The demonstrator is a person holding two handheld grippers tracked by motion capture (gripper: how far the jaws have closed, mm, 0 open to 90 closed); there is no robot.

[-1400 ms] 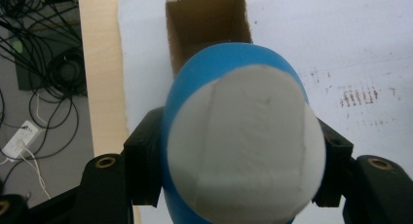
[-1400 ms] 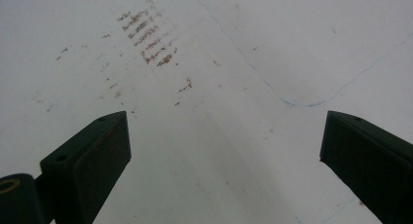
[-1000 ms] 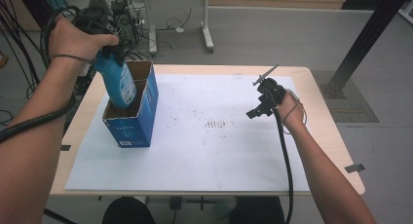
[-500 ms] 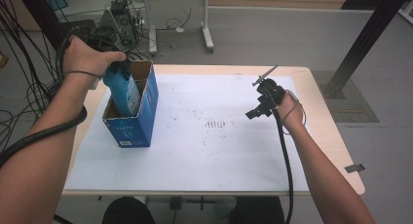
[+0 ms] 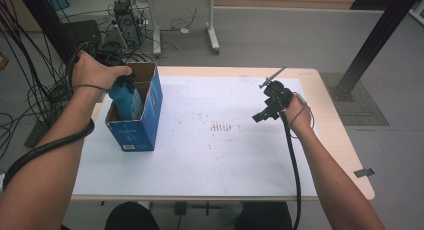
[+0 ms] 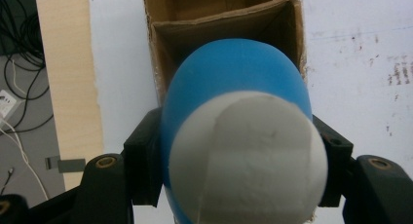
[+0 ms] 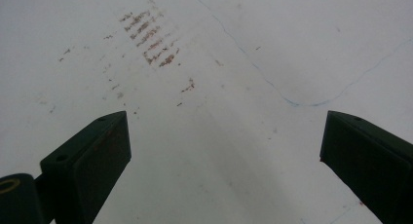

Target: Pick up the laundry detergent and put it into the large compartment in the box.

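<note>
Bottle (image 6: 234,97) clamped in my left gripper (image 6: 238,156) fingers, bottom down into open box (image 5: 135,117) for packing, I judge; right gripper (image 7: 224,165) wide open, empty, over tabletop (image 5: 240,155)

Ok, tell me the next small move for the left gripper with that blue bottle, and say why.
Probably lower it a little further, straight down. The left gripper is shut on the blue bottle, which stands partly inside the open cardboard box with its upper part above the rim. The right gripper is open over the white sheet, so it isn't helping.
</note>
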